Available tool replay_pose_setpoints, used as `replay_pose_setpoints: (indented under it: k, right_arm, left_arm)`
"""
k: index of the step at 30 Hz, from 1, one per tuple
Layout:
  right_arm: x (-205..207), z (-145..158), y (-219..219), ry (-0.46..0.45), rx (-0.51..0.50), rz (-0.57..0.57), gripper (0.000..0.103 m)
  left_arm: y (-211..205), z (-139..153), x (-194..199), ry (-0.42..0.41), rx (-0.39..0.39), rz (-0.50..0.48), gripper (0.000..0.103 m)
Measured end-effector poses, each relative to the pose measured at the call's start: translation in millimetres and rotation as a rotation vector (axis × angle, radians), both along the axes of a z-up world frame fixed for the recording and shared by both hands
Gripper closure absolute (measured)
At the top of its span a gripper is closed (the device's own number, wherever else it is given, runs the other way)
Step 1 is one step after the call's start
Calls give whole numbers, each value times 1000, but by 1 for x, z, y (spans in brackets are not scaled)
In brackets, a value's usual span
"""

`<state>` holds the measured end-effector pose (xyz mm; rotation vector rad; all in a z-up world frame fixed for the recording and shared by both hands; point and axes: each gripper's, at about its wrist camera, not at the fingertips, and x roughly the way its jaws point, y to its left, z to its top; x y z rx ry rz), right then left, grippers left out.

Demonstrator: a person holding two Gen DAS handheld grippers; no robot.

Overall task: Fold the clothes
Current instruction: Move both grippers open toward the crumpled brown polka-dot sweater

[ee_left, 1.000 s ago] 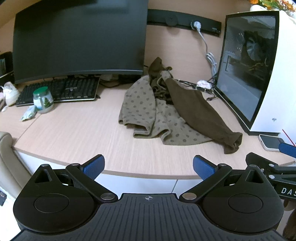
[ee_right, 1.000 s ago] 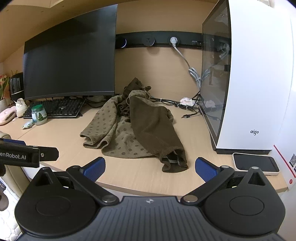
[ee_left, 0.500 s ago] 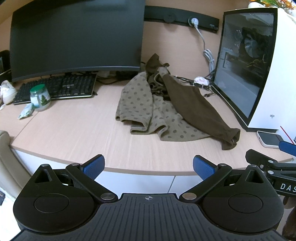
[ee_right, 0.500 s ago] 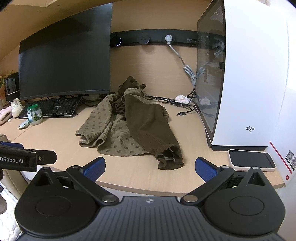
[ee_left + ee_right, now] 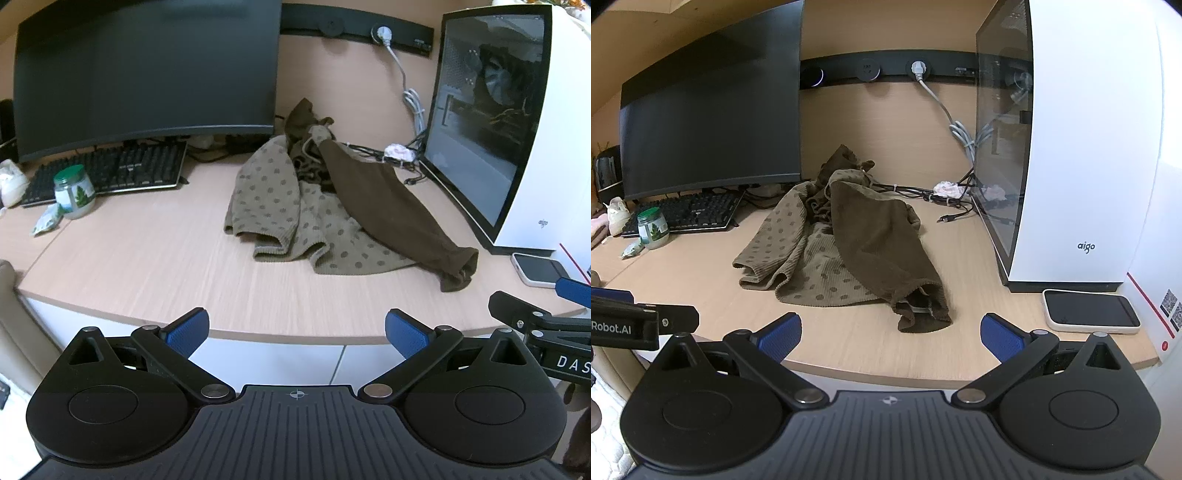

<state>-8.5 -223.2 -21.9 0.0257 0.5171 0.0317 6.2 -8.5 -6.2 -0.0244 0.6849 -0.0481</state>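
Your left gripper [image 5: 295, 328]: jaws wide open, holding nothing, up in the air at the front edge of the table [image 5: 155, 266]
Your right gripper [image 5: 891, 332]: jaws wide open too, holding nothing, at the front edge, just before the dark end of the clothes
Clothes: a spotted tan top [image 5: 269, 206] lies in a messy heap in the middle of the table, not folded
Dark brown piece [image 5: 388, 199]: it lies across the right side of the spotted top, and its end points at you
Left of the clothes: a keyboard [image 5: 110, 173] under a big black screen [image 5: 147, 74], and a small jar [image 5: 74, 192] with a green lid
Right of the clothes: a white computer case [image 5: 1082, 147], with a phone [image 5: 1089, 312] flat on the table in front of it
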Motion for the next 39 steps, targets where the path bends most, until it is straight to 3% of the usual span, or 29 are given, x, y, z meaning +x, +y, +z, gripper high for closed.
replay_pose_setpoints:
  k: [39]
  right_arm:
    - [23,-8,-6,32,22,-21,0]
  left_arm:
    - [-8,-5,23,33,6,-45,0]
